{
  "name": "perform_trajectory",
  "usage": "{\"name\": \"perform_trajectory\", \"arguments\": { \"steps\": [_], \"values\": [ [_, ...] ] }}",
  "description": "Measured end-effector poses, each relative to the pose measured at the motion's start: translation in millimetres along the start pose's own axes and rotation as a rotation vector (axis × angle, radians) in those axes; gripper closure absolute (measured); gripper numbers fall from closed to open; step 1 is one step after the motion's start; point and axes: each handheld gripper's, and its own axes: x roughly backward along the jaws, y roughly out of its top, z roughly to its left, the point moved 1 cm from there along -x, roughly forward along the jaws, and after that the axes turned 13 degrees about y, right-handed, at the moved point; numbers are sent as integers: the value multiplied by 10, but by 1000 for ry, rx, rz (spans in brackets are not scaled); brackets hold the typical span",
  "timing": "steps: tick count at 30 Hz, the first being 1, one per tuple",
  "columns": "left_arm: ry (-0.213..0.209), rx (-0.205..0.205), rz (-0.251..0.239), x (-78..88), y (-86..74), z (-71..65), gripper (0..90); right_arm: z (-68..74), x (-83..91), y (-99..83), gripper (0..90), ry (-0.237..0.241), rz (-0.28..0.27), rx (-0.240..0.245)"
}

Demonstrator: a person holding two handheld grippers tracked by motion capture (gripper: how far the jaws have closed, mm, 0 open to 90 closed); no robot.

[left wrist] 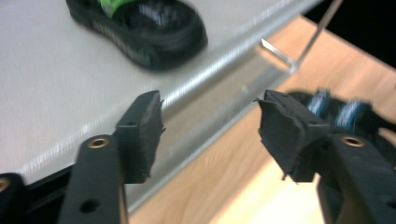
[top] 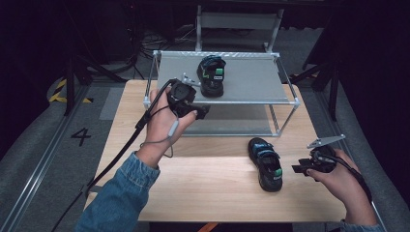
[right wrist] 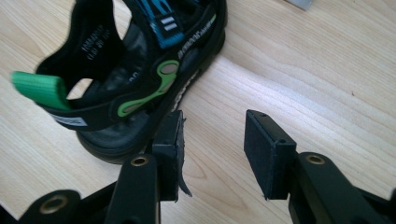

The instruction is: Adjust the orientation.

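Two black sandals with blue straps and green tabs. One sandal [top: 212, 75] [left wrist: 140, 28] sits on the top shelf of a small metal rack [top: 251, 92]. The other sandal [top: 267, 163] [right wrist: 135, 79] lies on the wooden table [top: 208, 183] in front of the rack, at right. My left gripper [top: 200, 112] [left wrist: 210, 130] hovers open at the rack's front left edge, just short of the shelf sandal, nothing between its jaws. My right gripper [top: 297, 169] [right wrist: 212, 149] is open just right of the table sandal's heel, its left pad [right wrist: 170, 140] close to the sole.
The rack's grey shelf [left wrist: 42, 84] has free surface left of the sandal. A lower shelf lies beneath it. The floor around the table is dark, with cables and a chair frame [top: 239, 24] behind the rack.
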Motion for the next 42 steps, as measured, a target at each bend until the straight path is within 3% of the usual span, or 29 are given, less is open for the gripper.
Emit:
{"name": "perform_trajectory", "arguments": {
  "steps": [6,10,14,18,29,31,34,42],
  "values": [
    [7,-27,45,42,-252,73,346,120,73,57,588,29,-24,21],
    [1,-22,74,23,-425,106,331,197,107,81,591,21,-22,38],
    [4,-25,104,-47,-565,133,330,288,140,102,591,74,-45,50],
    [4,-22,118,-84,-704,162,319,394,175,132,590,96,-54,73],
    [22,-19,166,-205,-970,231,314,555,183,175,588,139,-65,98],
    [34,-39,179,-218,-991,243,313,583,179,184,588,146,-66,104],
    [32,-27,180,-224,-1024,264,311,625,146,201,587,152,-67,115],
    [27,-53,208,-295,-1102,230,300,644,-41,237,583,104,-11,131]
  ]
}}
